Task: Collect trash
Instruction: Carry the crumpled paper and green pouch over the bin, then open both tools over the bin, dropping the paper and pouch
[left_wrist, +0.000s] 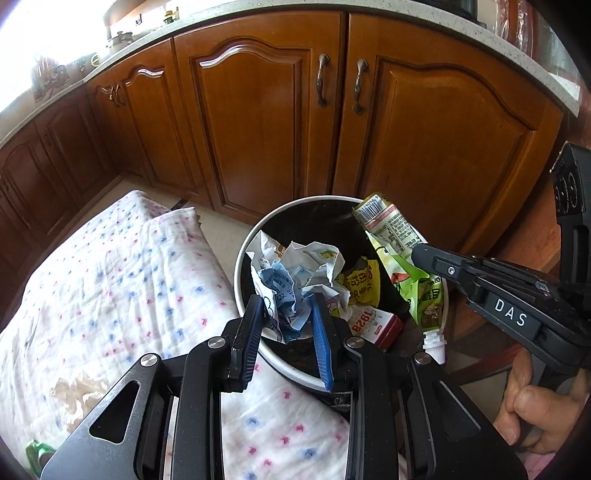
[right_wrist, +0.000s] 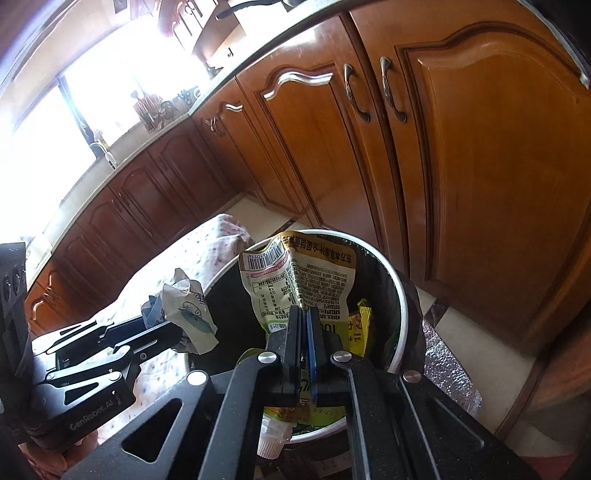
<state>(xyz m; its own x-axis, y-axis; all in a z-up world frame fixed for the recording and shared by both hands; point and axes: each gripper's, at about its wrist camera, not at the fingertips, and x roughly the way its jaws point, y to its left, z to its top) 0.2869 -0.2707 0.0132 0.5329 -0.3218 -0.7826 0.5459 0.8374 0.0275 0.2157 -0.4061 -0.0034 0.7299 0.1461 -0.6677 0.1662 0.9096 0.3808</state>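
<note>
A round trash bin with a white rim (left_wrist: 240, 266) and a black inside stands on the floor before the cabinets. My left gripper (left_wrist: 286, 299) is shut on a crumpled white and blue paper (left_wrist: 295, 273), held over the bin's near-left side. From the right comes my right gripper (left_wrist: 419, 254), shut on a green and yellow spouted pouch (left_wrist: 391, 229) above the bin. In the right wrist view the right gripper (right_wrist: 303, 310) pinches the pouch (right_wrist: 295, 273) over the bin rim (right_wrist: 400, 295), with the left gripper (right_wrist: 173, 328) and its paper (right_wrist: 188, 306) to the left. A yellow packet (left_wrist: 360, 286) and a red and white box (left_wrist: 373, 325) lie inside.
A dotted white quilt (left_wrist: 110, 277) covers the surface left of the bin. Brown wooden cabinet doors (left_wrist: 258, 129) stand close behind it under a pale countertop (left_wrist: 147, 40). A person's hand (left_wrist: 535, 413) grips the right tool. Silvery foil (right_wrist: 443, 362) lies on the floor at the right.
</note>
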